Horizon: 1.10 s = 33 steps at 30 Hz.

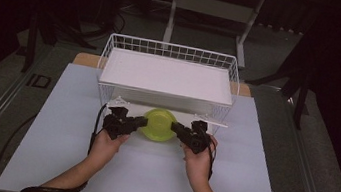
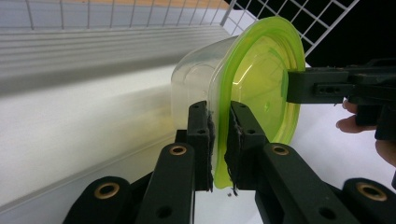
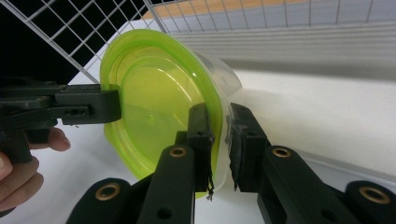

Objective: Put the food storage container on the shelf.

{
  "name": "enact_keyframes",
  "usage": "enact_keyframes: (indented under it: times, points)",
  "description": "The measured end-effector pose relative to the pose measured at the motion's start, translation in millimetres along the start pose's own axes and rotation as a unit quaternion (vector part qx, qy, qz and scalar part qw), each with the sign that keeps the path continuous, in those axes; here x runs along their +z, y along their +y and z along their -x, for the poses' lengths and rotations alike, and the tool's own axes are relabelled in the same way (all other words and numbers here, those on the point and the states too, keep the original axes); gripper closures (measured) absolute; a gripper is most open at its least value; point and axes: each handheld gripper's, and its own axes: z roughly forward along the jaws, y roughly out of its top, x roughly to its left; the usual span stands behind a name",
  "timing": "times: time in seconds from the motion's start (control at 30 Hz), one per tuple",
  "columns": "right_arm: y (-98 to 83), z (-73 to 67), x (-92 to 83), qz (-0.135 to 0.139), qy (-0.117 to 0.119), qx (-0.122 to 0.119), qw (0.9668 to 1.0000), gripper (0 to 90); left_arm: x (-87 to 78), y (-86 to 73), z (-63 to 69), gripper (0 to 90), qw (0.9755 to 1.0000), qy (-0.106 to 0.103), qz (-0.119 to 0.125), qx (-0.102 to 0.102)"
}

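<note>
A clear plastic container with a yellow-green lid [image 1: 158,123] hangs just in front of the white wire basket [image 1: 171,52], held from both sides. My left gripper [image 1: 142,122] is shut on the lid's rim at its left edge; in the left gripper view the rim [image 2: 219,140] sits pinched between the two pads. My right gripper [image 1: 175,127] is shut on the rim at the opposite edge, seen pinched in the right gripper view [image 3: 219,135]. The container's clear body [image 2: 196,79] points toward the basket.
The wire basket holds a flat white tray or board [image 1: 169,75] that covers its inside. It stands at the back of a pale blue-white mat [image 1: 68,127] on the table. Cables trail from both grippers. Table legs and dark floor lie beyond.
</note>
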Motion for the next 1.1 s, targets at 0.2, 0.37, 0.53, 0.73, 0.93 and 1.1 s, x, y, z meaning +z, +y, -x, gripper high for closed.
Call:
enact_keyframes:
  times: [0.2, 0.37, 0.53, 0.73, 0.93, 1.1]
  points:
    - [0.9, 4.9, 8.1, -0.001, -0.008, 0.002, 1.0000, 79.7, 8.0, 0.3, -6.3, 81.3, 1.0000, 0.004, 0.003, -0.004]
    - [2.0, 8.0, 13.1, 0.001, -0.013, 0.005, 0.9999, 79.5, 12.5, 2.2, -11.0, 81.3, 1.0000, 0.004, 0.000, -0.007]
    - [3.2, 10.9, 19.3, -0.006, -0.019, 0.013, 0.9997, 79.2, 17.8, 2.7, -14.4, 81.3, 0.9999, 0.006, -0.006, -0.013]
    - [4.2, 15.1, 22.2, -0.008, -0.018, 0.025, 0.9995, 78.6, 20.4, 6.3, -16.4, 81.2, 0.9999, 0.002, -0.004, -0.015]
    - [6.6, 15.9, 24.4, -0.002, -0.023, 0.023, 0.9995, 77.0, 24.1, 8.8, -18.2, 80.2, 0.9996, 0.010, 0.010, -0.025]
    - [8.4, 15.5, 28.6, 0.016, -0.034, 0.023, 0.9990, 75.0, 26.6, 10.4, -20.0, 78.2, 0.9993, 0.022, 0.019, -0.023]
